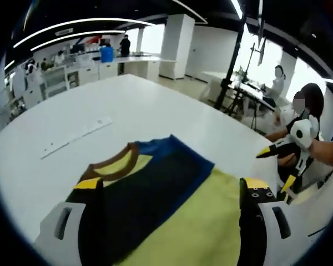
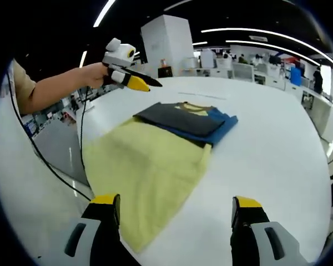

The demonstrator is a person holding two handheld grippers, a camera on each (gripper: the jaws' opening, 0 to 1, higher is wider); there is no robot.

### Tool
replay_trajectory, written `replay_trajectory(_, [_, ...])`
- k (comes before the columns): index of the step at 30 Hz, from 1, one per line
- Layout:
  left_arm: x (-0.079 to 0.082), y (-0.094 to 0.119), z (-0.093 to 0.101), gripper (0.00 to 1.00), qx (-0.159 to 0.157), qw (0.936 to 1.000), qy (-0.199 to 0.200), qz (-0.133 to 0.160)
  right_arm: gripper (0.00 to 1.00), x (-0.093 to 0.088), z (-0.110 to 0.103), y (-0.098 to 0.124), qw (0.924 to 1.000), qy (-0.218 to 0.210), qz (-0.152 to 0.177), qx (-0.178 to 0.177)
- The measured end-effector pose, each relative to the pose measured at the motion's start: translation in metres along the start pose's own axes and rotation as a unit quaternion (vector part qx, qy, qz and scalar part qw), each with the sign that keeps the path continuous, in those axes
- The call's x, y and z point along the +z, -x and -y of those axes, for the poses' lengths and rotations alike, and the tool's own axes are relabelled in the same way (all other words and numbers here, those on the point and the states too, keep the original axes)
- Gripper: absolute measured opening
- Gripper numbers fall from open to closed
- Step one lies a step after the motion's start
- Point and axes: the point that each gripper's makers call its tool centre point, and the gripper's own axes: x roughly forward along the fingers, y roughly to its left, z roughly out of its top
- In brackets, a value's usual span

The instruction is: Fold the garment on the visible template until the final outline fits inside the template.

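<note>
Garment [image 2: 155, 149] ahead of right tool [image 2: 175, 213] (jaws apart)

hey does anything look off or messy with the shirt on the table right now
The garment is only partly folded: its dark and blue top is doubled over, while the yellow body lies spread, skewed toward the white table's edge. No damage.

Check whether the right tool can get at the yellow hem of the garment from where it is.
Probably yes: the right tool is open, and the garment lies flat between its jaws, with nothing over it.
</note>
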Motion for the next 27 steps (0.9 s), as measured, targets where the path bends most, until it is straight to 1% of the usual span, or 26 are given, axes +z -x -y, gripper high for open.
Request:
replay_trajectory(4, [-0.004, 0.007, -0.001, 0.98, -0.002, 1.0, 0.006, 0.006, 0.81, 0.002, 0.001, 0.0, 1.0, 0.001, 0.0, -0.002])
replay_trajectory(8, [-0.009, 0.016, -0.006, 0.98, 0.007, 0.9998, 0.013, 0.009, 0.81, 0.002, 0.001, 0.0, 1.0, 0.001, 0.0, -0.002])
replay_trajectory(13, [-0.021, 0.027, -0.01, 0.97, 0.015, 0.9996, 0.024, 0.007, 0.81, 0.002, -0.002, -0.003, 1.0, 0.003, -0.002, 0.001])
replay_trajectory(16, [-0.026, 0.032, -0.013, 0.97, 0.02, 0.9992, 0.031, 0.011, 0.81, 0.002, -0.003, -0.005, 1.0, 0.003, -0.003, 0.002])
replay_trajectory(23, [-0.041, 0.042, -0.015, 0.97, 0.026, 0.9988, 0.041, 0.009, 0.81, 0.003, -0.006, -0.007, 1.0, 0.006, -0.005, 0.004])
replay_trajectory(27, [-0.046, 0.048, -0.016, 0.97, 0.03, 0.9985, 0.045, 0.009, 0.81, 0.004, -0.008, -0.008, 1.0, 0.006, -0.005, 0.005])
